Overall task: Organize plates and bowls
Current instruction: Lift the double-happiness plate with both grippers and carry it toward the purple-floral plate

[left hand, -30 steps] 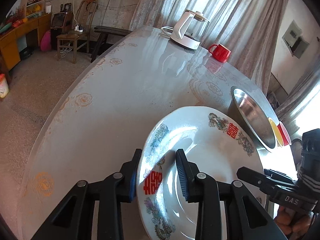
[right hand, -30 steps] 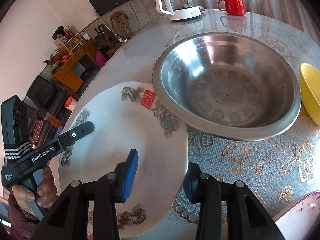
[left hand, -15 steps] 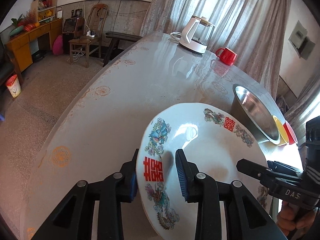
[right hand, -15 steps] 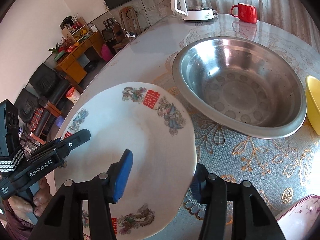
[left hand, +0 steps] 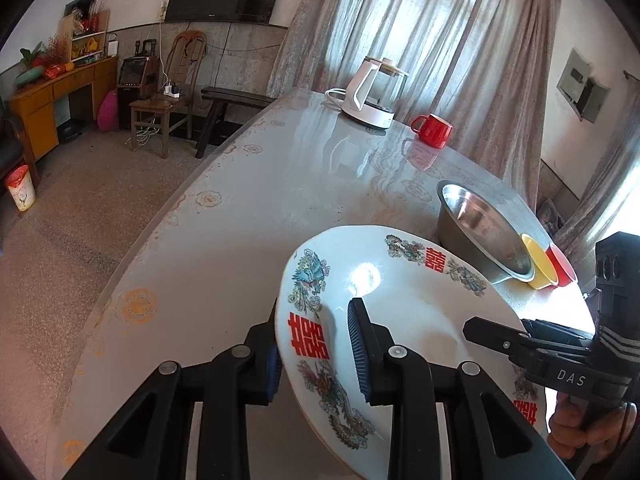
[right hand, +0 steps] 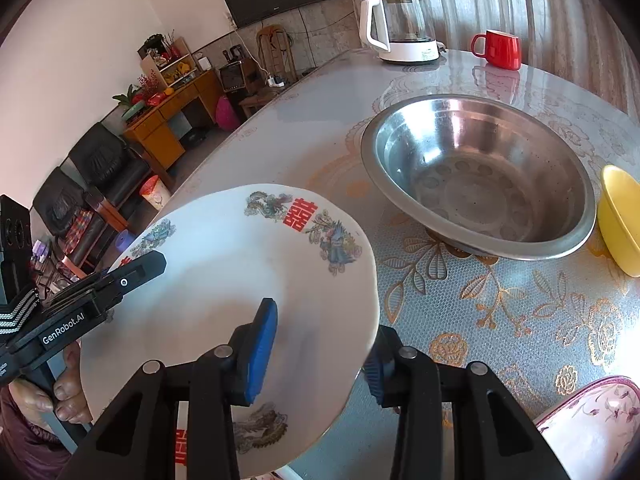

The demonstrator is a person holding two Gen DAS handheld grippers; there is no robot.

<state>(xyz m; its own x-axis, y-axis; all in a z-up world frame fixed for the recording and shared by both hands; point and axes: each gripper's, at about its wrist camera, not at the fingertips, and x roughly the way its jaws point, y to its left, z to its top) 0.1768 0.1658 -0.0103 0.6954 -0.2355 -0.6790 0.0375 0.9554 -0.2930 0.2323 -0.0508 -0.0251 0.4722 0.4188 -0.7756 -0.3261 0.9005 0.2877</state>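
A large white plate [left hand: 400, 320] decorated with red characters is pinched at its rim by the left gripper [left hand: 314, 348], one blue pad above the rim and one below. The opposite rim is straddled by the right gripper [right hand: 320, 344], whose fingers [right hand: 262, 346] are set on either side of the plate; whether both pads press the china cannot be told. The plate [right hand: 240, 300] is held tilted above the edge of a round table [left hand: 260, 200] covered with a flowered cloth. Just beyond it, a steel bowl [right hand: 476, 176] is seen resting on the cloth, with a yellow bowl [right hand: 620, 220] beside it and a red bowl [left hand: 562, 266] behind that. A flowered dish [right hand: 592, 428] is visible at the near corner. Farther back, a white kettle [left hand: 372, 92] and a red mug [left hand: 434, 130] are seen standing well apart from the bowls.
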